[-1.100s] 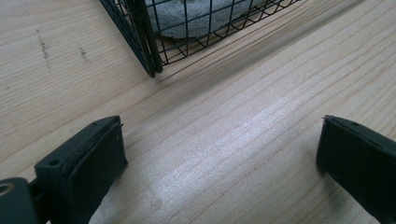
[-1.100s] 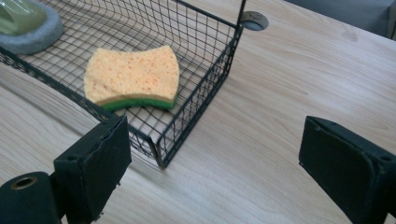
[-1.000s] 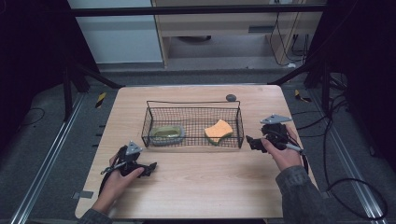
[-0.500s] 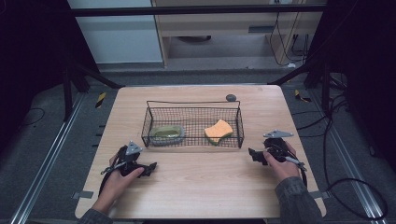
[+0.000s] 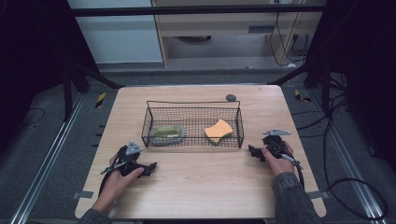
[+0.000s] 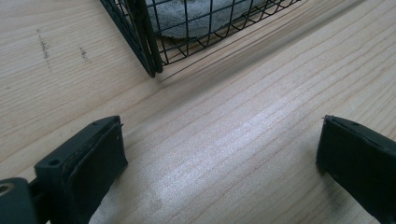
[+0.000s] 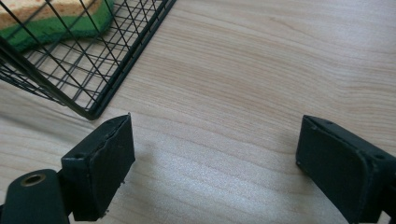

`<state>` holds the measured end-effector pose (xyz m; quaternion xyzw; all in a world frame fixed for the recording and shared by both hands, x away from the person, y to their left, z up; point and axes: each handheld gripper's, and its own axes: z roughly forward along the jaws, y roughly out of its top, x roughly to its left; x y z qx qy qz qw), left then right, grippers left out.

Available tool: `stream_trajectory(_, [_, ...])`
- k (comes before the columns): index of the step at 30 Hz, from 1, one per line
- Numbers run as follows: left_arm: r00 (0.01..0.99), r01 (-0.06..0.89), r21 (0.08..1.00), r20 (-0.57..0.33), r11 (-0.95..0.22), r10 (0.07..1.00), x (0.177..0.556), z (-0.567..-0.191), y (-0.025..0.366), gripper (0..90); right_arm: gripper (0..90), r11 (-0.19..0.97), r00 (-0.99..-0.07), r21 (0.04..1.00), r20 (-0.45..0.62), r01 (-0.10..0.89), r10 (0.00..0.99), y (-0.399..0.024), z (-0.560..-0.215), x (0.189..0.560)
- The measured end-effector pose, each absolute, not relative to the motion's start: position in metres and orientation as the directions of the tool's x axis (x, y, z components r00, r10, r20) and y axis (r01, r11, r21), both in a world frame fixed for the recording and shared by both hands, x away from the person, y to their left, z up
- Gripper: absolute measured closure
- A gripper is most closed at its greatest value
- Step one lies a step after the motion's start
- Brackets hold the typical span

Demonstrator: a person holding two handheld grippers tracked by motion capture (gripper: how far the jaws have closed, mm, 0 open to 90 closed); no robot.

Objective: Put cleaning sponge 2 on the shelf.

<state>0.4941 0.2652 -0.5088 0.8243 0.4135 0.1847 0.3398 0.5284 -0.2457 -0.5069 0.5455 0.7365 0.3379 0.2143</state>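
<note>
With the orange sponge [image 5: 218, 130] and grey-green pad [image 5: 166, 133] lying in the wire basket [image 5: 194, 103], both the left hand-held gripper [image 5: 150, 167] and right hand-held gripper [image 5: 252, 151] rested released on the surface [image 5: 205, 182], apparently finished, so any next move needed a fresh reach.

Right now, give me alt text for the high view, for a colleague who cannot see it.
A black wire basket sits mid-table holding a green-grey sponge on its left and an orange sponge on its right. The person's left gripper and right gripper rest on the wooden table at either side of it, empty. A small dark disc lies behind the basket.
</note>
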Motion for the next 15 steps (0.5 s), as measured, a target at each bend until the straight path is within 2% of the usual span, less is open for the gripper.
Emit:
stream_trajectory(5, [0.59, 0.556, 0.713, 0.024, -0.428, 0.807, 0.494, -0.509, 0.265, 0.1, 9.6, 0.178, -0.298, 0.743, 0.03, 0.645, 0.954, -0.243, -0.51, 0.529])
stream_trajectory(8, [0.59, 0.556, 0.713, 0.024, -0.427, 0.807, 0.494, -0.509, 0.265, 0.0, 6.6, 0.216, -0.309, 0.737, -0.011, 0.64, 0.951, -0.238, -0.512, 0.528])
stream_trajectory(15, [0.591, 0.555, 0.712, 0.026, -0.43, 0.806, 0.494, -0.509, 0.265, 0.0, 3.7, 0.185, -0.265, 0.731, -0.006, 0.657, 0.964, -0.235, -0.512, 0.527])
